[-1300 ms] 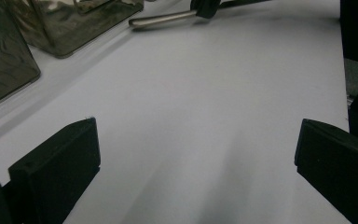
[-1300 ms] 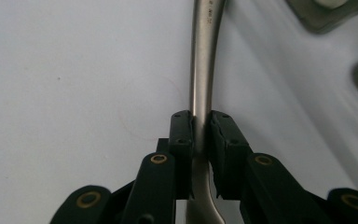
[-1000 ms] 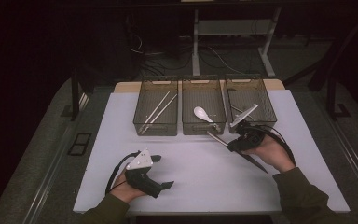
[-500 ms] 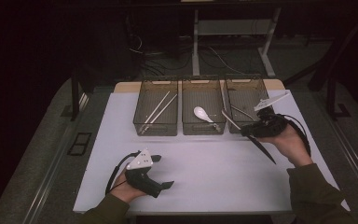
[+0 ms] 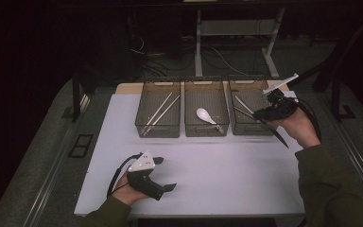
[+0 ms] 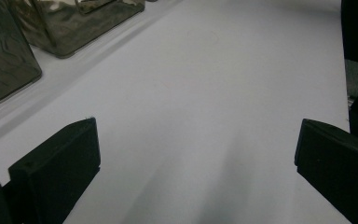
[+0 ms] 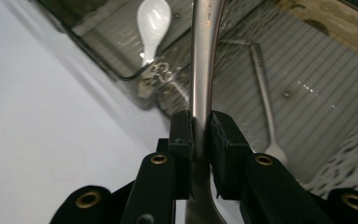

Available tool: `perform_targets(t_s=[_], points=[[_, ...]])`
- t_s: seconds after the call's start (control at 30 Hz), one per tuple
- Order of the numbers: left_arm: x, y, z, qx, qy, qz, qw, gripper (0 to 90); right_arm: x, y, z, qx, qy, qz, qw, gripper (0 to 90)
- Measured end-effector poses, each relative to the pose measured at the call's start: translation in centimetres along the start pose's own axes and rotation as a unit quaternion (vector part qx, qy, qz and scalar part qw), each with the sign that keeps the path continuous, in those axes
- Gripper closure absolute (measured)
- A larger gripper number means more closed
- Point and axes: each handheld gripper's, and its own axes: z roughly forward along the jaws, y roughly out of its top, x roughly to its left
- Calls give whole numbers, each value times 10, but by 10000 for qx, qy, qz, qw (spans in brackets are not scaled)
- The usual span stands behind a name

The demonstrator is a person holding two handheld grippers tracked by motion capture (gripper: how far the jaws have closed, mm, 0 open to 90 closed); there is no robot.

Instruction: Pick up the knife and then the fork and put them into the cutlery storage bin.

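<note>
Across the upper middle of the high view, three clear bins stand in a row on the white worktop [image 5: 217, 165]. Leftmost, the left bin [image 5: 158, 127] holds a pair of pale chopsticks [image 5: 160, 113] lying slantwise. Just beside it, the middle bin [image 5: 206, 128] holds a white spoon [image 5: 203, 114], which also shows at the upper left of the right gripper view. Next comes the right bin [image 5: 250, 128], with thin metal utensils [image 5: 242, 106] lying in it; one slim metal handle [image 7: 263, 93] crosses its ribbed floor in the right gripper view.

At the lower left of the high view, the left claw [image 5: 163, 175] rests low on the worktop, well apart from the bins. Its jaws stand wide apart with bare white surface between them, and nothing lies before them but the bin corners at the upper left of the left gripper view.

At the right of the high view, the right claw [image 5: 267, 116] hangs beside the right bin's right wall. Its jaws are clamped on a metal utensil [image 7: 204, 70]: a smooth, shiny, flattish steel shaft, pinched between the black pads, running up out of the top of the right gripper view above the edge of the bins. Which kind of utensil it is I cannot tell.
</note>
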Motion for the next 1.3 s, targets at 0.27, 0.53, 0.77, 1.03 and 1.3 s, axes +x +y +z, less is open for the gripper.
perform_targets(t_s=[0.27, 0.53, 0.77, 1.03, 1.3], points=[[0, 0, 0, -6, -7, -11, 10000, 0, -21, 21, 9, 200, -316, -21, 9993, 791], [0, 0, 0, -41, -30, -29, 10000, 0, -43, 39, 31, 458, -448, 127, 9979, 791], [-1, 0, 0, -33, -62, -21, 10000, 0, -56, 59, 44, 511, -570, 203, 9969, 791], [0, 0, -1, -59, -74, 4, 10000, 0, -69, 71, 59, 529, -719, 393, 9952, 790], [-1, 0, -1, -57, -76, -4, 10000, 0, -71, 67, 81, 641, -812, 498, 9934, 790]])
